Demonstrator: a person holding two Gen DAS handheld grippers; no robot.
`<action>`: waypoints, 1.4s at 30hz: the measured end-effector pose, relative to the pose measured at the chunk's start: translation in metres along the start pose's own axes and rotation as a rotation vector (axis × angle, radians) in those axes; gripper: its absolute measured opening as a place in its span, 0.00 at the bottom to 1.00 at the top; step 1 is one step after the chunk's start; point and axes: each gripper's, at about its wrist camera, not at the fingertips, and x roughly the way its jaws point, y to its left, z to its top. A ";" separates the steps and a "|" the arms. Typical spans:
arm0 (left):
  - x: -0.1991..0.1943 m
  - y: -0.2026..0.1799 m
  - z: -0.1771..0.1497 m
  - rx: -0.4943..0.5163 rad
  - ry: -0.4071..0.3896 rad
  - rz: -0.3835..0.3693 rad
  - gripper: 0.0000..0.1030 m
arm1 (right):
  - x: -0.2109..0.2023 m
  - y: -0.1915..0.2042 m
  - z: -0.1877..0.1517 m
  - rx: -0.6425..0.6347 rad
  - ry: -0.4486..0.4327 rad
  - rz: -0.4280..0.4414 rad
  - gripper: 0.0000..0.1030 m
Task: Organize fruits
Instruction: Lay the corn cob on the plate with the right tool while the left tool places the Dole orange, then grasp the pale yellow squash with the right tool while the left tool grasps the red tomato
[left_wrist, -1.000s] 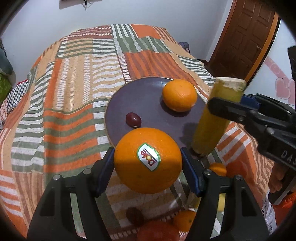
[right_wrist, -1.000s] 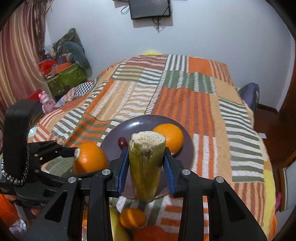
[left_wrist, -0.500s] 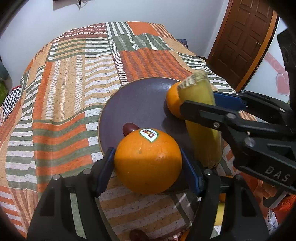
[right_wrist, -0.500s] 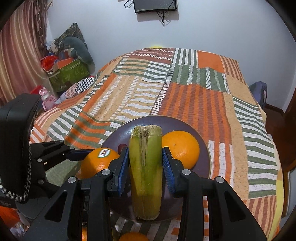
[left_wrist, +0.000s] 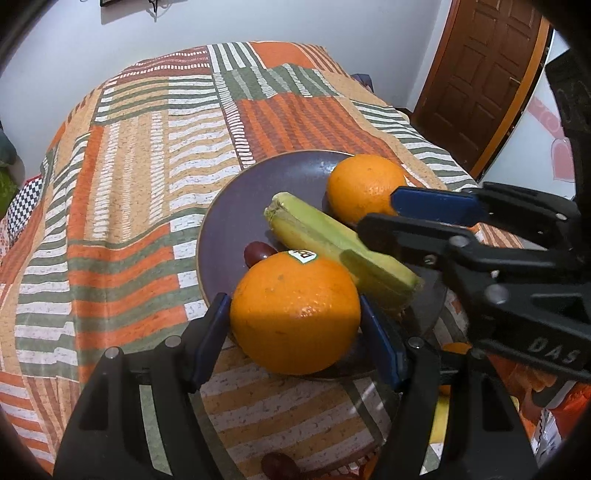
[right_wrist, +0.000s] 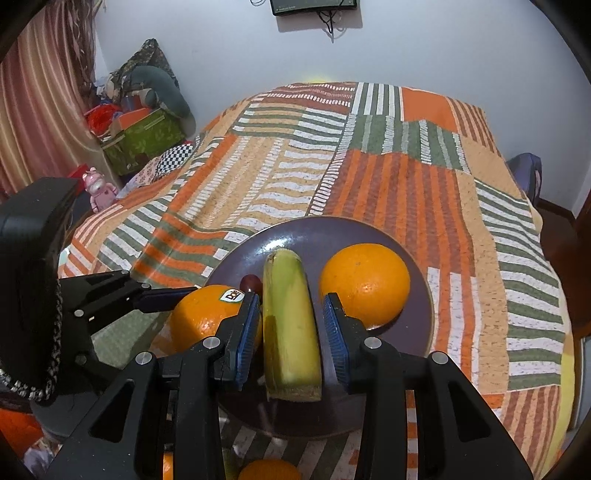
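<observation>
The left gripper (left_wrist: 295, 325) clamps a round orange with a white sticker (left_wrist: 295, 312) at the near left rim of the dark purple round plate (right_wrist: 325, 236) on the striped patchwork bedspread (left_wrist: 140, 177). The right gripper (right_wrist: 290, 332) grips a yellow-green cut stalk piece (right_wrist: 290, 321) (lying along the plate's middle). A second plain orange (right_wrist: 365, 282) sits on the plate's right side, a small dark red grape (left_wrist: 258, 253) just beyond the stickered fruit.
</observation>
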 end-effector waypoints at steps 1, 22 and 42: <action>-0.001 0.000 0.000 -0.004 0.003 0.000 0.67 | -0.003 0.000 0.000 -0.001 -0.004 -0.001 0.32; -0.100 -0.003 -0.020 -0.052 -0.133 0.033 0.70 | -0.085 0.019 -0.032 -0.037 -0.082 -0.073 0.48; -0.068 -0.014 -0.116 -0.090 0.040 0.017 0.70 | -0.061 0.019 -0.118 0.041 0.098 -0.015 0.49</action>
